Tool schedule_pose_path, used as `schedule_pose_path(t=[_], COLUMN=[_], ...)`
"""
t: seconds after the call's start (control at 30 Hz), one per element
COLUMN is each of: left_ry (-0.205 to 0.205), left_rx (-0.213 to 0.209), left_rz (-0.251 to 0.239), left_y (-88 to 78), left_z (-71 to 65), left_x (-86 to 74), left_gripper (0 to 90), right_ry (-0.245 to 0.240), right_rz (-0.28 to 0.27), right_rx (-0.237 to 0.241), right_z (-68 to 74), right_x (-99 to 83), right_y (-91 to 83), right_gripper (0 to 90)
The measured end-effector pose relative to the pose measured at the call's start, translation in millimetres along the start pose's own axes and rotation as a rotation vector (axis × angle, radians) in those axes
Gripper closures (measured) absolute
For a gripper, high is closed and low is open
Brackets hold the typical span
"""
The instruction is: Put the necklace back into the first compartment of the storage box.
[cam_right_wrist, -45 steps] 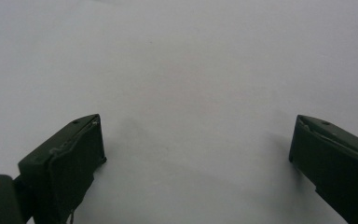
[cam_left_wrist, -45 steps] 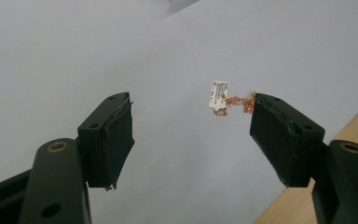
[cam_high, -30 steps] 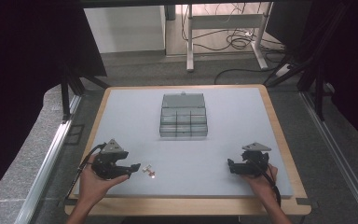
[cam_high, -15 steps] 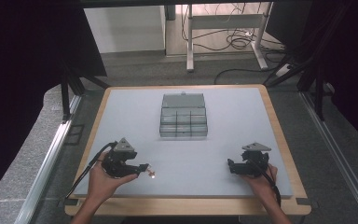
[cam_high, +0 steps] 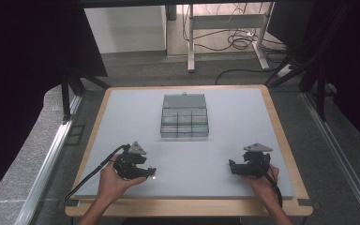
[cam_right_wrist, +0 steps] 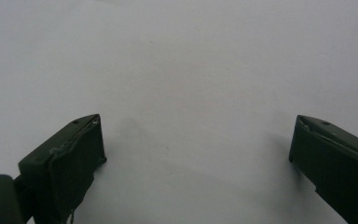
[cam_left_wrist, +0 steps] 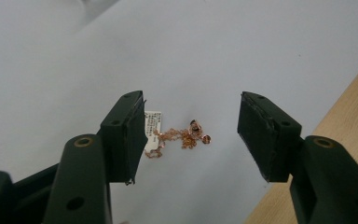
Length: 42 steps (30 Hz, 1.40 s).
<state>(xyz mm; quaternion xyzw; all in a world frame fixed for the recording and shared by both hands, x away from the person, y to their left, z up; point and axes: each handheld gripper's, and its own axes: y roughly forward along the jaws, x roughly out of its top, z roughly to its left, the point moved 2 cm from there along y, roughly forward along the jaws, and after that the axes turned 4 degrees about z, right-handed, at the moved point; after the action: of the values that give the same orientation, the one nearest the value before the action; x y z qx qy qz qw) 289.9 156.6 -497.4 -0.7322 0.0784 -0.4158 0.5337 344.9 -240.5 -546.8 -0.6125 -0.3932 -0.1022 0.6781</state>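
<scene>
A small white tag (cam_left_wrist: pixel 153 122) on the thin copper-coloured chain (cam_left_wrist: pixel 179 138) carries print too fine to read. The chain lies bunched on the grey mat (cam_high: pixel 215 154), between the wide-spread jaws of the left gripper (cam_left_wrist: pixel 191 133), its tag partly hidden behind one jaw. The right gripper (cam_right_wrist: pixel 196 154), also wide open, holds nothing, well apart from the chain.
</scene>
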Motion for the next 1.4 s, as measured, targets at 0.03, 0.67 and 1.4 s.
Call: schedule_pose_path(t=[0.03, 0.67, 1.4], left_ry=[0.000, 0.027, 0.060], left_rx=[-0.003, -0.008, -0.018], left_rz=[0.005, 0.096, 0.124], left_y=[2.0, 29.0, 39.8], left_z=[-0.8, -3.2, -5.2], left_x=[0.3, -8.4, -7.5], left_gripper=[43.4, 57.2, 72.2], right_ry=[0.000, 0.001, 0.001], right_rz=[0.000, 0.000, 0.000], right_rx=[0.000, -0.001, -0.001], right_z=[0.0, 0.2, 0.1], right_x=[0.0, -0.4, -0.4], right_y=[0.0, -0.4, -0.2], right_gripper=[2.9, 3.0, 2.9])
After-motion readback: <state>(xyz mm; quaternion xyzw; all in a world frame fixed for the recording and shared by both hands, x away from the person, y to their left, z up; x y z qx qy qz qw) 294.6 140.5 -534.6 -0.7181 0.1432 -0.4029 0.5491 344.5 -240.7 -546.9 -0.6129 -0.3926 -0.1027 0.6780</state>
